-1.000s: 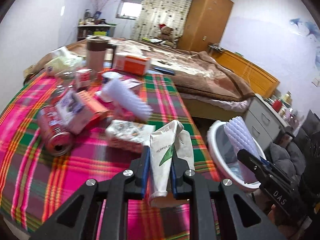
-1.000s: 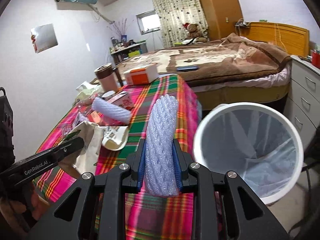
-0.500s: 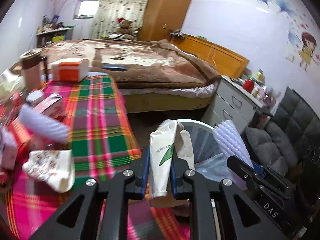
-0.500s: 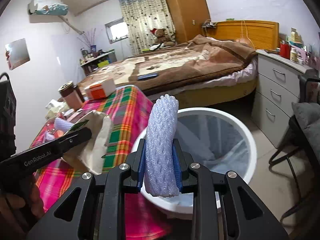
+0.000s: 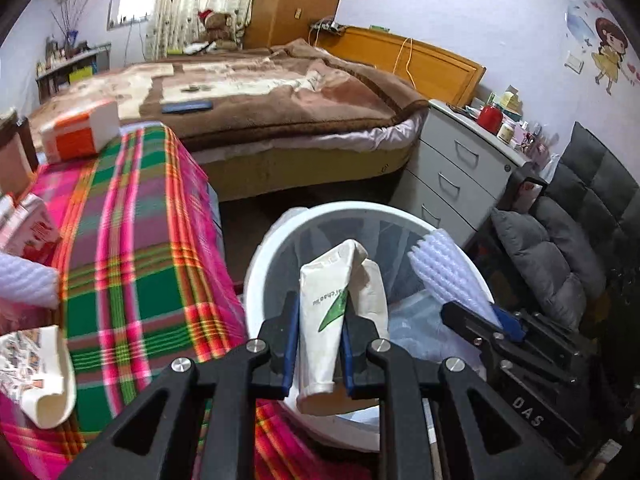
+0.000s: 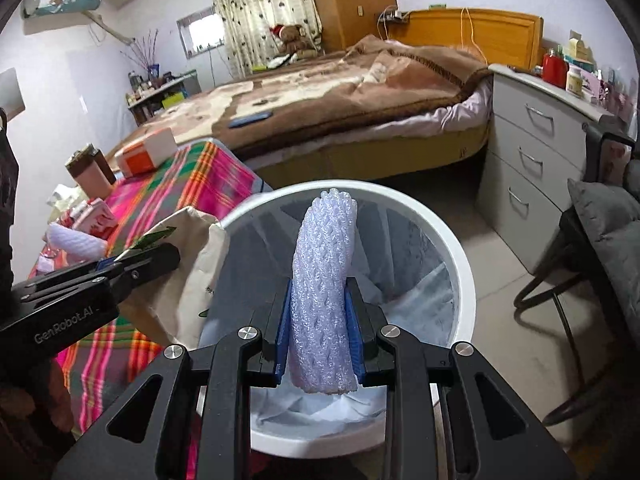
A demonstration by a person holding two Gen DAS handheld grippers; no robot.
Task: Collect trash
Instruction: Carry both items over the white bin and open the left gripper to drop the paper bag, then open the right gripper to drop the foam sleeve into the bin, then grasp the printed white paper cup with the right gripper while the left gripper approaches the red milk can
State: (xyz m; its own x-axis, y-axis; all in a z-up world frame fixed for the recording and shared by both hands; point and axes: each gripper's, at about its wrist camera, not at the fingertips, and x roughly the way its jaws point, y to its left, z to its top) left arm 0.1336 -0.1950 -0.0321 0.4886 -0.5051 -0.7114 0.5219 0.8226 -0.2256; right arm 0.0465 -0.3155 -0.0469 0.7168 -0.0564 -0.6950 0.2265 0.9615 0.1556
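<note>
My left gripper (image 5: 318, 322) is shut on a crumpled white paper bag (image 5: 334, 304) with green print and holds it over the white trash bin (image 5: 256, 280). My right gripper (image 6: 320, 312) is shut on a white foam net sleeve (image 6: 324, 280), held upright over the same bin (image 6: 464, 264), which has a clear liner. The foam sleeve (image 5: 448, 268) and right gripper show at the right of the left wrist view; the paper bag (image 6: 192, 264) and left gripper show at the left of the right wrist view.
A table with a pink-green plaid cloth (image 5: 132, 248) stands left of the bin, with an orange-white box (image 5: 80, 130), another foam sleeve (image 5: 24, 284), cartons and wrappers. A bed (image 5: 260, 96), a grey drawer unit (image 5: 452, 172) and a dark chair (image 5: 560, 256) surround the bin.
Both grippers swung right from over the table to above the bin, still holding the paper bag and the foam sleeve. The bin now fills the middle of both views.
</note>
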